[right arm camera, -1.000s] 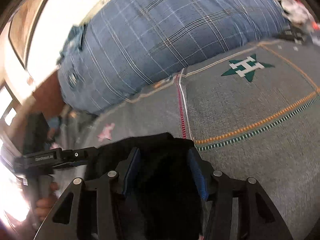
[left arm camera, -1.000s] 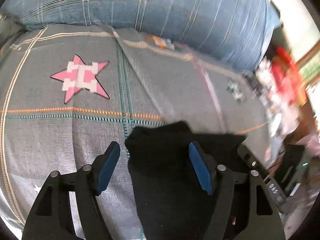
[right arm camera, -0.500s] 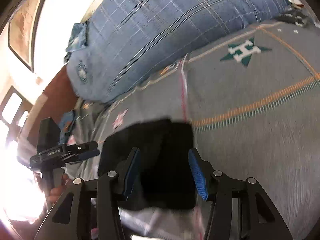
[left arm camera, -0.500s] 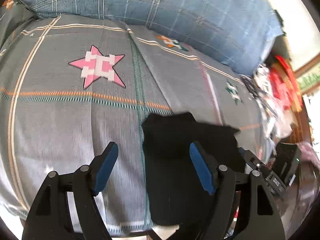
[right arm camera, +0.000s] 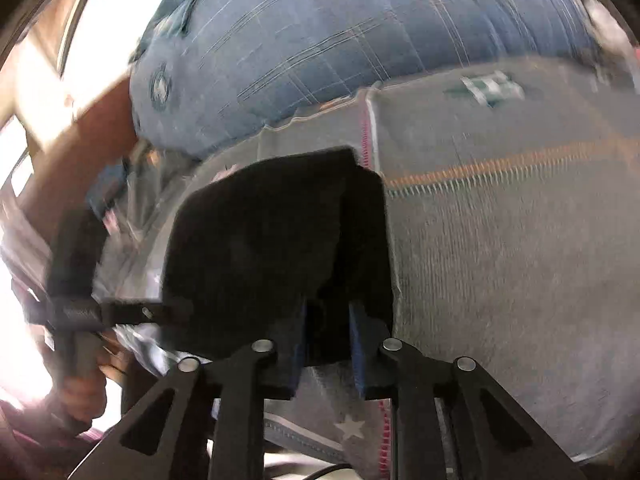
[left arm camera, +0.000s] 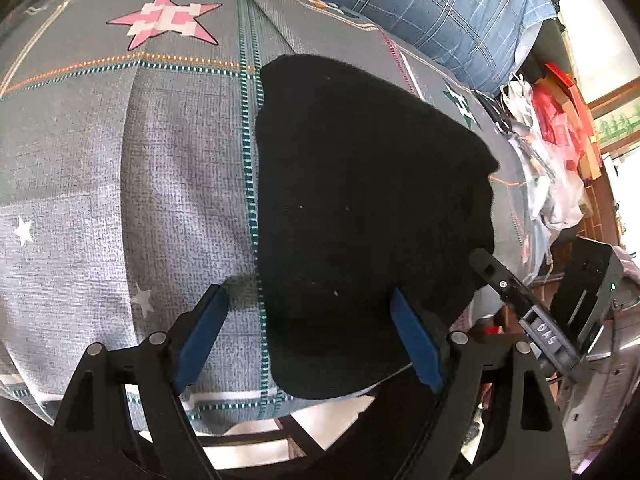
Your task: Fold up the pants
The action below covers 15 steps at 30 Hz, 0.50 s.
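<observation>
The black pants [left arm camera: 360,200] lie folded into a compact block on the grey patterned bedspread [left arm camera: 160,184]. My left gripper [left arm camera: 310,320] hovers over their near left corner, its jaws opening wide. Its right pad is above the cloth, its left pad above the bedspread, and neither presses on anything. In the right wrist view my right gripper [right arm camera: 328,340] is closing. Its blue pads pinch the near edge of the black pants [right arm camera: 260,248]. That right gripper [left arm camera: 494,270] also shows at the pants' right edge in the left wrist view.
A big blue plaid pillow [right arm camera: 360,40] lies along the far side of the bed. Red and white clutter [left arm camera: 552,120] sits beyond the bed's right side. A hand [right arm camera: 80,396] holds the blurred left gripper [right arm camera: 152,312]. The bed's near edge [left arm camera: 240,400] runs just below the pants.
The left gripper's jaws spread wider and it came in lower over the pants. The right gripper's jaws narrowed from half open onto the pants' near edge.
</observation>
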Available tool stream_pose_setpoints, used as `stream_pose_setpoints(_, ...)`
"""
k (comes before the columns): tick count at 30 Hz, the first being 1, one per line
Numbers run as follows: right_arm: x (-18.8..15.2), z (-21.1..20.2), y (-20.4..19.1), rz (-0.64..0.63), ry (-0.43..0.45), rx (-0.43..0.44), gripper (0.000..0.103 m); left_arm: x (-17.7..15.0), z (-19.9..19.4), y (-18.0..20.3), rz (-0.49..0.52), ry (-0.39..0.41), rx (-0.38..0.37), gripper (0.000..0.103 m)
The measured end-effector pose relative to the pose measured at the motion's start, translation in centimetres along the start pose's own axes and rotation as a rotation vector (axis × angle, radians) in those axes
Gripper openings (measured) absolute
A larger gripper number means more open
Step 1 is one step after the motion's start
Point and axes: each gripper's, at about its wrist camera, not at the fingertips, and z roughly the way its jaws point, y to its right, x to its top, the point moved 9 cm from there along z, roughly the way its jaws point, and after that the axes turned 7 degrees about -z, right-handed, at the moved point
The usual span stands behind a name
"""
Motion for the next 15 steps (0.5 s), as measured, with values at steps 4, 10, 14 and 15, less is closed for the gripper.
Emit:
stream_pose_setpoints(4,2.0,-2.2,-0.5,0.012,0.055,0.001,0.027,0.4,-2.1,0.4,0.059,0.043,-0.007,0.083)
stream_pose_setpoints(10,4.9,-1.6,-0.8,0.029,0.113,-0.001,0.033,3.9,-3.7,0.2,0.028,0.126,-0.011,0.083)
stream_pose_setpoints(14,4.4,0.2,-0.3,0.075,0.062,0.030,0.038,4.2,-2.4,-1.6,-0.061,0.068,-0.037,0.083)
stream_pose_setpoints(15,4.1,0.5,-0.1,0.069,0.052,0.016,0.045,4.1,-2.0,-1.7,-0.077,0.060,-0.058,0.083)
